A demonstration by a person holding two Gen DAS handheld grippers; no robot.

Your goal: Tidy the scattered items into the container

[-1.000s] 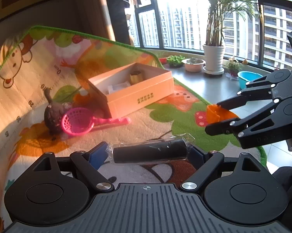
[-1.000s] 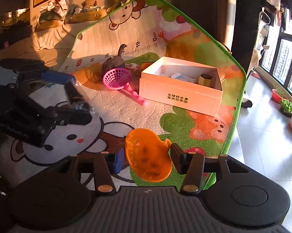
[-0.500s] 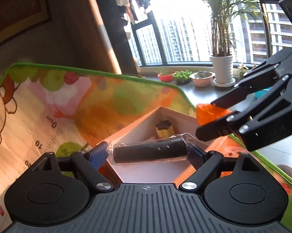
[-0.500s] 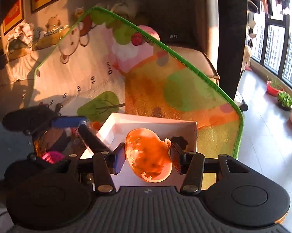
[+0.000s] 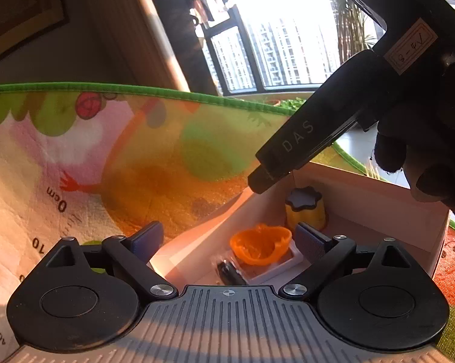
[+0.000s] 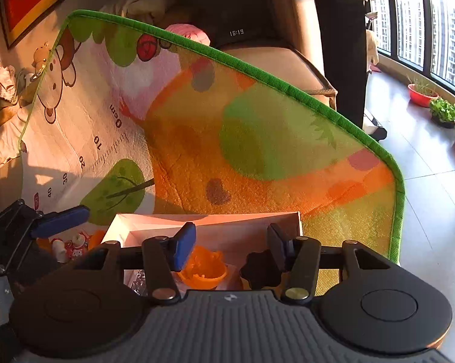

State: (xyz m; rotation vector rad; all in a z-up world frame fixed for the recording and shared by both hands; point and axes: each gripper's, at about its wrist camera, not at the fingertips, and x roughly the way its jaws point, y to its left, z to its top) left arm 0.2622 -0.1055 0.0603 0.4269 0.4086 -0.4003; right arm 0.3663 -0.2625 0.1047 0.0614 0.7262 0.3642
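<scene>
— Hovering over the pink box (image 5: 366, 199) with both tools, are they? Why so close together?

— Both are unloading at the same spot. The left tool (image 5: 229, 237) is standing wide with nothing between its pads; its jaws have just been opening, and the black wrapped roll (image 5: 229, 272) is lying on the box floor right below it.

— And the orange fruit-shaped mould (image 6: 203, 269)?

— It is sitting inside the box too, partly on a small white tray (image 5: 275, 267), just beside the roll. The right tool (image 6: 232, 249) is hanging above it, jaws half apart and having just been easing open, pads clear of the mould.

— So both things are resting loose?

— I am judging so. A yellow pot with a dark lid (image 5: 306, 210) is standing in the far corner, out of their way. Everything is sitting on the cartoon play mat (image 6: 257, 139), and more toys are waiting outside the box at its left.
</scene>
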